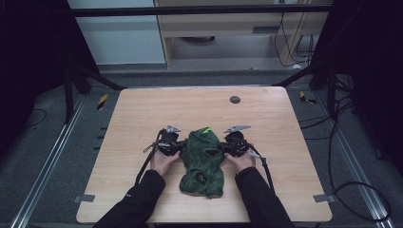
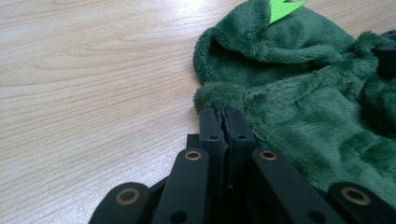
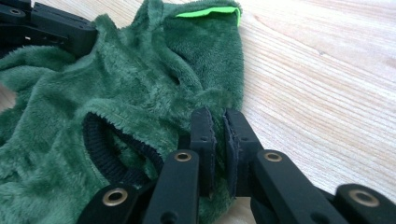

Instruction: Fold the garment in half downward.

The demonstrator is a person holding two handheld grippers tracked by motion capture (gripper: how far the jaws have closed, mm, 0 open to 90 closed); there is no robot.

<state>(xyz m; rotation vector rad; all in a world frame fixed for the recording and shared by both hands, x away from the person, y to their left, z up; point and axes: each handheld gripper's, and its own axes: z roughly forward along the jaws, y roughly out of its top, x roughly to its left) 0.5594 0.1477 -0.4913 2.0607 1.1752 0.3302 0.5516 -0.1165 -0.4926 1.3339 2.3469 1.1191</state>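
Sleeves: dark, reaching in from the near edge of the table, one hand behind each tool.
Garment: small dark-green fleece piece lying crumpled at the table's near middle, between the two tools.
Left gripper: jaws pinched together on the fleece's edge at its left side – fabric seen caught at the tips in the left gripper view.
Right gripper: jaws nearly together with a fold of fleece between them, beside a black ribbed cuff.
Handling: likely light, soft and limp – it should sag and bunch when lifted; hems and cuff look like the surest places to hold.
Looks: plush pile, bright green tab at the far end.
Beyond: round dark disc near the far edge.
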